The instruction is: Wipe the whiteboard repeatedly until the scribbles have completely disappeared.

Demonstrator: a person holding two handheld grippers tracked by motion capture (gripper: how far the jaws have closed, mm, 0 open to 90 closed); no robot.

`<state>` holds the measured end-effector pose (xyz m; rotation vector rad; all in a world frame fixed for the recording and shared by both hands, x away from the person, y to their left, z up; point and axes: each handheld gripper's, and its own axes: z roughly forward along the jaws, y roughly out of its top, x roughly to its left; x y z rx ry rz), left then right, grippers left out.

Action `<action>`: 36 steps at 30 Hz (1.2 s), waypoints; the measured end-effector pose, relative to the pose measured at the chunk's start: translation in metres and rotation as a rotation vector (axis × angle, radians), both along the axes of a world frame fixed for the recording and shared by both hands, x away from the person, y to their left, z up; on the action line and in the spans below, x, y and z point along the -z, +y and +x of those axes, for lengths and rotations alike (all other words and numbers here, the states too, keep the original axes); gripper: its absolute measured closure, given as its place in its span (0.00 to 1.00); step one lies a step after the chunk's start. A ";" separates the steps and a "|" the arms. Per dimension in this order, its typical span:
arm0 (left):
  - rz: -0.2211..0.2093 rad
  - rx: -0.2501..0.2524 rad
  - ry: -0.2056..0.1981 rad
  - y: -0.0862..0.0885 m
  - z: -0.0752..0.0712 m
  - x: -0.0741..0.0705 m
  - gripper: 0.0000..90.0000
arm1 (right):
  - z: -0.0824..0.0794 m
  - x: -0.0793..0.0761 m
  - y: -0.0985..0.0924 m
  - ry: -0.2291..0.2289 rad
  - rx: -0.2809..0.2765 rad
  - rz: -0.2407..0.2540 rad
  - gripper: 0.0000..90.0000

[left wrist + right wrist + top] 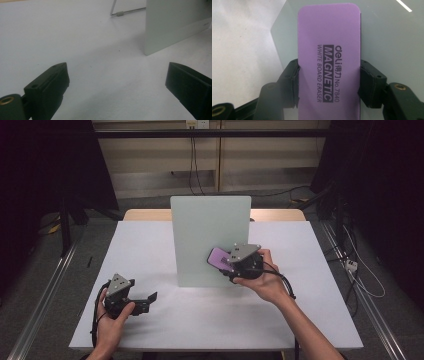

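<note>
- Our right gripper (329, 80) fingers clamp the purple eraser (329, 50) by its long edges: light, rigid, best held mid-length.
- Left gripper (117, 82) fingers spread, empty.

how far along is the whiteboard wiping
Done: the right gripper is shut on the purple eraser and has it up against the upright whiteboard. In hand: the eraser sits at the board's lower right. Left: no marks are visible on the board, so remaining wiping cannot be judged. The left gripper rests open on the table.
</note>
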<state>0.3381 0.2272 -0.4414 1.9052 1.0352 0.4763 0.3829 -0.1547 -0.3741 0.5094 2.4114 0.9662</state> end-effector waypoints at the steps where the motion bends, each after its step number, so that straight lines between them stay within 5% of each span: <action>1: 0.001 0.001 0.000 0.000 0.000 0.000 0.05 | 0.002 -0.005 -0.001 -0.011 0.005 0.008 0.46; 8: -0.001 0.001 -0.001 0.001 0.000 0.000 0.05 | 0.011 -0.035 -0.004 -0.074 0.045 0.039 0.46; 13: -0.002 0.004 -0.002 0.000 0.000 0.000 0.05 | 0.009 -0.029 0.000 -0.088 0.039 0.027 0.46; 23: -0.001 0.002 -0.002 0.000 -0.001 0.000 0.05 | -0.007 0.019 0.016 -0.022 -0.040 -0.067 0.46; 36: -0.001 0.001 -0.001 0.000 0.000 0.000 0.05 | -0.013 0.047 0.028 0.061 -0.085 -0.076 0.46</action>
